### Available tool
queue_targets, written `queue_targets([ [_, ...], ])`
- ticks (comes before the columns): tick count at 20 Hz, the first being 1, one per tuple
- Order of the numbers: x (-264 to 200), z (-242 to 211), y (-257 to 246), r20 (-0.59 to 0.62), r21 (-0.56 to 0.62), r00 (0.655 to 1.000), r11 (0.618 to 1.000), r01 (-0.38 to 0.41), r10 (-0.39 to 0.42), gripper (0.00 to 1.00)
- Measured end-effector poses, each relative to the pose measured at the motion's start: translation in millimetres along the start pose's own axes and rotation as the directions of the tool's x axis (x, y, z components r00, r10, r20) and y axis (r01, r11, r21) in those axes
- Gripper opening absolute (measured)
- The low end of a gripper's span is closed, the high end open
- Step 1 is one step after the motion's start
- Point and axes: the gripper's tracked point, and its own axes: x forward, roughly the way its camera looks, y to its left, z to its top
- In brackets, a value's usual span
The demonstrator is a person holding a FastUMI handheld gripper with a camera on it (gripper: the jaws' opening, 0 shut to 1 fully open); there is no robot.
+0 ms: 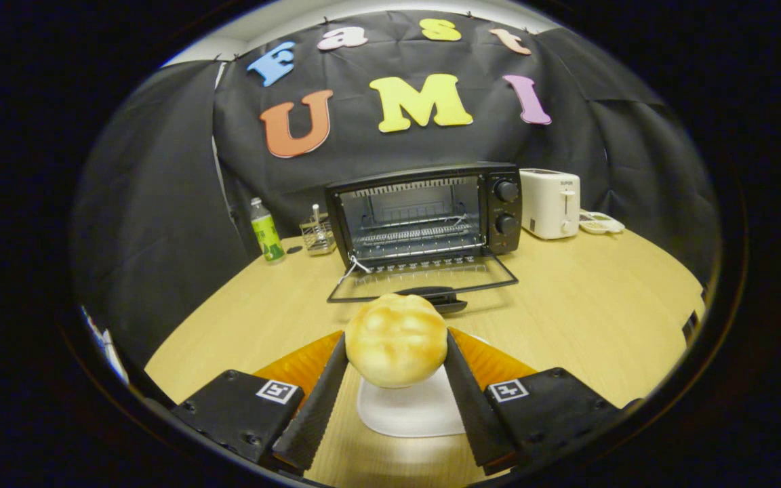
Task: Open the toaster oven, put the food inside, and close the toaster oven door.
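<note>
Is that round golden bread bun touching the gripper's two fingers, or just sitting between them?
Touching. In the gripper view, both fingers press against the sides of the round golden bread bun, holding it above the white plate.

The claw point(396, 369) grips a bun point(396, 340) between both fingers, above a white plate point(407, 410). Ahead, bare desk point(587, 312) runs to the oven point(424, 215), whose door point(423, 279) lies folded down flat, its handle toward the bun. The cavity stands open at picture centre, a wire rack point(417, 235) across its middle. Right of the oven a toaster point(550, 202) stands close by; left of it, a small rack point(317, 234) and a bottle point(266, 231). Wide free desk lies at right.
</note>
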Motion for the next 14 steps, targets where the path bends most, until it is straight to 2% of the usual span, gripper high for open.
queue_targets([
  [4, 14, 29, 6, 0.067, 0.161, 0.996, 0.984, -0.073, 0.062, 0.87],
  [9, 44, 58, 8, 0.115, 0.334, 0.986, 0.93, -0.153, 0.121, 0.87],
  [11, 59, 75, 6, 0.15, 0.371, 0.98, 0.912, -0.175, 0.127, 0.87],
  [14, 87, 91, 3, 0.158, 0.371, 0.978, 0.91, -0.187, 0.137, 0.87],
])
